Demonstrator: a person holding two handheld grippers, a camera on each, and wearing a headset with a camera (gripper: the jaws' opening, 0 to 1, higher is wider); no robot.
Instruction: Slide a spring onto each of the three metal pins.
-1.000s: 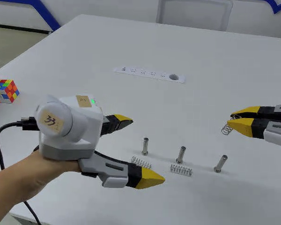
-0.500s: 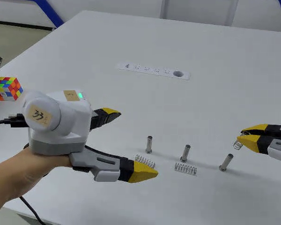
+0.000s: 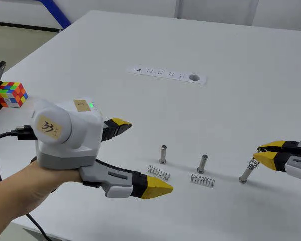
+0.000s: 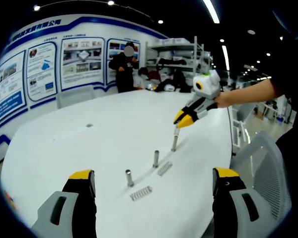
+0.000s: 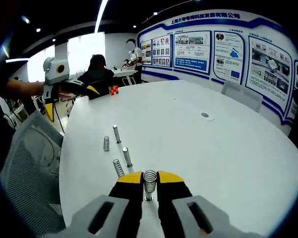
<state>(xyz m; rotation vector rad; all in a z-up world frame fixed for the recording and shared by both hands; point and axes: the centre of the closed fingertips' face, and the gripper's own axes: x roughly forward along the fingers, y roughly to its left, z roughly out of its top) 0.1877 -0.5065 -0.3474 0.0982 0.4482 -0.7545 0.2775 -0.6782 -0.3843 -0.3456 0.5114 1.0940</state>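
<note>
Sticker [image 3: 49, 126] "33", L tongs [image 3: 143, 155]

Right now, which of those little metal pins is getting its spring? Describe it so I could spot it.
On the white table, three metal pins stand in a row. It is the rightmost pin, at the tips of the right gripper. Unlike the middle pin and the left pin, it has a spring held at its top; theirs lie flat beside them.

Grey-white casings and yellow-tipped black jaws are seen on the left hand-held gripper [image 3: 141, 155] and right hand-held gripper [image 3: 264, 153].
</note>
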